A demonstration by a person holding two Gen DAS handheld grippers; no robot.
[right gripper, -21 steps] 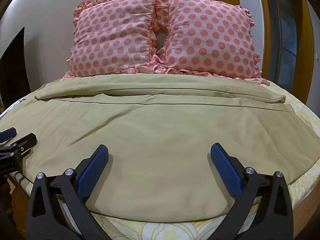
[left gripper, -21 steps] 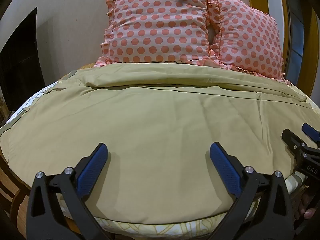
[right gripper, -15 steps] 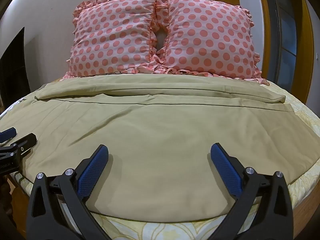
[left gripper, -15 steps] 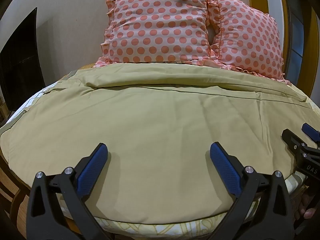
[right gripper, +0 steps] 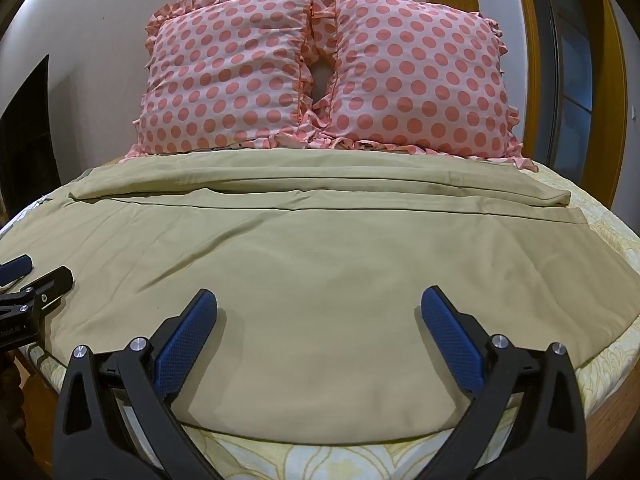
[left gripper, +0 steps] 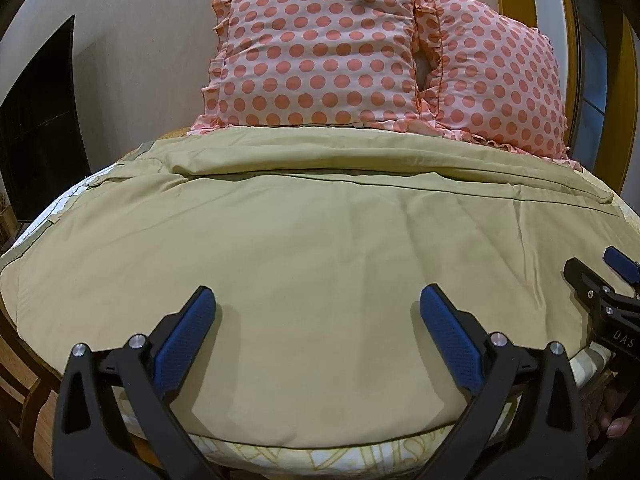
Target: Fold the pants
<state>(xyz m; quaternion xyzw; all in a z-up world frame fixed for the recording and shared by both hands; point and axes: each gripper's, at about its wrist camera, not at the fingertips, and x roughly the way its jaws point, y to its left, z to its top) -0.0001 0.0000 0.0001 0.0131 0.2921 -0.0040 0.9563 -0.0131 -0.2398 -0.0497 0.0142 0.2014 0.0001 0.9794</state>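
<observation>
Khaki pants [left gripper: 320,248] are spread flat across the bed [right gripper: 608,344]. Both the left gripper [left gripper: 318,312] and the right gripper [right gripper: 319,314] are held with jaws wide apart over the cloth, nothing gripped.

My right tongs [left gripper: 600,280] read "DAS" in white; my left tongs [right gripper: 24,280] carry "RoboLAI", its start cut off.

Left gripper [left gripper: 316,320]: jaws spread wide, blue-padded fingers [left gripper: 186,336] empty, poised over the near edge of the bed. Right gripper [right gripper: 318,320]: same spread, same near edge, nothing held, side by side with the left.
</observation>
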